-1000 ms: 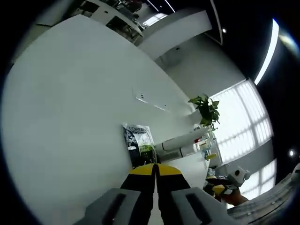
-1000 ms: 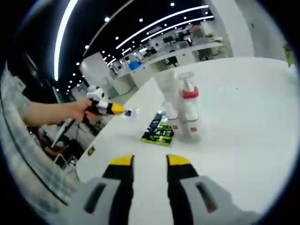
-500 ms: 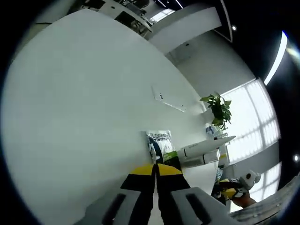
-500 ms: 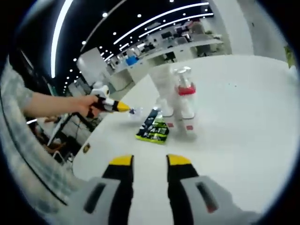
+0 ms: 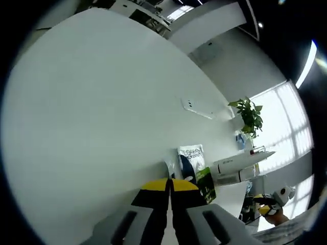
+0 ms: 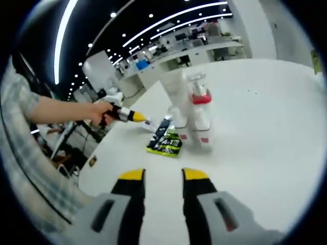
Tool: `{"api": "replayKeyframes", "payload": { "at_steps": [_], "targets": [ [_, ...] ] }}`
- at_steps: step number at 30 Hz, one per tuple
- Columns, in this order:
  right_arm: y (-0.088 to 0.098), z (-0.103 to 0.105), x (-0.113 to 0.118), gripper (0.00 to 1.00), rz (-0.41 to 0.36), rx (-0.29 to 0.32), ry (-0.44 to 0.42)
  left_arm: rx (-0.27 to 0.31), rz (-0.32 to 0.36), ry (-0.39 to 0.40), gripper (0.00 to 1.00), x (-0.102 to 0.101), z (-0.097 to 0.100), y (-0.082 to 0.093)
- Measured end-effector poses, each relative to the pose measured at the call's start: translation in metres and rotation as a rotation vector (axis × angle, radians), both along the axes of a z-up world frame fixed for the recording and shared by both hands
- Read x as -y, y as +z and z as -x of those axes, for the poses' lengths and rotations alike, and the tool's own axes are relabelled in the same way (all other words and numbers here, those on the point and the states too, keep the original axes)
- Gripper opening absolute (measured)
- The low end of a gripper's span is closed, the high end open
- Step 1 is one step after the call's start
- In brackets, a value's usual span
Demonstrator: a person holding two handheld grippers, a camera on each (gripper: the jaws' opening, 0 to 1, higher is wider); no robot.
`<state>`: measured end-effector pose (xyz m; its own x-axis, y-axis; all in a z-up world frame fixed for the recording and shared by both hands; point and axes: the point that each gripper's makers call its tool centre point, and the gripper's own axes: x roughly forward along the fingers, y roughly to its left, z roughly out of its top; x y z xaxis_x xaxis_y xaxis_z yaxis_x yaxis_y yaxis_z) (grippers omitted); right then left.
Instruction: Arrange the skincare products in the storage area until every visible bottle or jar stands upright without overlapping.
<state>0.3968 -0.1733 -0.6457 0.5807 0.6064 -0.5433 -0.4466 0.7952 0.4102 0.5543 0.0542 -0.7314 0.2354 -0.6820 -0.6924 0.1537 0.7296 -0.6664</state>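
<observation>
While the right tool (image 6: 158, 176) hung above the bare white desk (image 6: 265, 132) with its yellow-tipped jaws spread and nothing between them, the skincare products stood well ahead of it. They formed a tight cluster: a tall white bottle (image 6: 175, 94), a clear pump bottle with a red collar (image 6: 198, 102), and a flat black-and-green sachet (image 6: 166, 140) lying on the desk just beside their bases.

The left tool (image 5: 169, 185) had its jaws pressed together, holding nothing. In the right gripper view this tool (image 6: 137, 117) sat close to the sachet's far end, apparently not touching.

In the left gripper view the sachet (image 5: 196, 168) lay near the jaw tips and the bottles (image 5: 237, 166) appeared sideways, an effect of camera roll.

Judged from looks, the sachet would be light, limp and slick; best pinched at an edge seam, and unlikely to stand unaided. The bottles looked rigid, smooth plastic, top-heavy at the pump; mid-body would be the safer hold, not the nozzle.
</observation>
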Motion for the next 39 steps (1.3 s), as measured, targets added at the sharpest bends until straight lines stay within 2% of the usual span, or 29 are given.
{"api": "replayKeyframes", "payload": {
  "at_steps": [7, 13, 16, 22, 33, 36, 39],
  "targets": [
    [-0.003, 0.005, 0.0, 0.26, 0.002, -0.01, -0.001, 0.002, -0.042, 0.01, 0.01, -0.002, -0.01, -0.004],
    [-0.002, 0.006, 0.002, 0.26, 0.0, -0.01, -0.011, -0.029, -0.059, 0.068, 0.01, -0.004, -0.011, -0.01],
    [-0.001, 0.006, 0.004, 0.26, 0.001, -0.009, -0.015, -0.038, -0.048, 0.11, 0.01, -0.005, -0.013, -0.011],
    [-0.001, 0.007, 0.007, 0.26, 0.0, -0.013, -0.021, -0.046, -0.055, 0.127, 0.01, -0.006, -0.013, -0.013],
    [-0.001, 0.005, 0.006, 0.26, -0.004, -0.008, -0.024, -0.077, -0.056, 0.203, 0.02, -0.009, -0.011, -0.018],
    [0.0, 0.004, 0.005, 0.26, -0.007, -0.008, -0.023, -0.082, -0.085, 0.213, 0.03, -0.013, -0.008, -0.021],
    [-0.002, 0.004, 0.004, 0.26, -0.001, -0.006, -0.013, -0.063, -0.107, 0.214, 0.04, -0.014, -0.011, -0.018]
  ]
}}
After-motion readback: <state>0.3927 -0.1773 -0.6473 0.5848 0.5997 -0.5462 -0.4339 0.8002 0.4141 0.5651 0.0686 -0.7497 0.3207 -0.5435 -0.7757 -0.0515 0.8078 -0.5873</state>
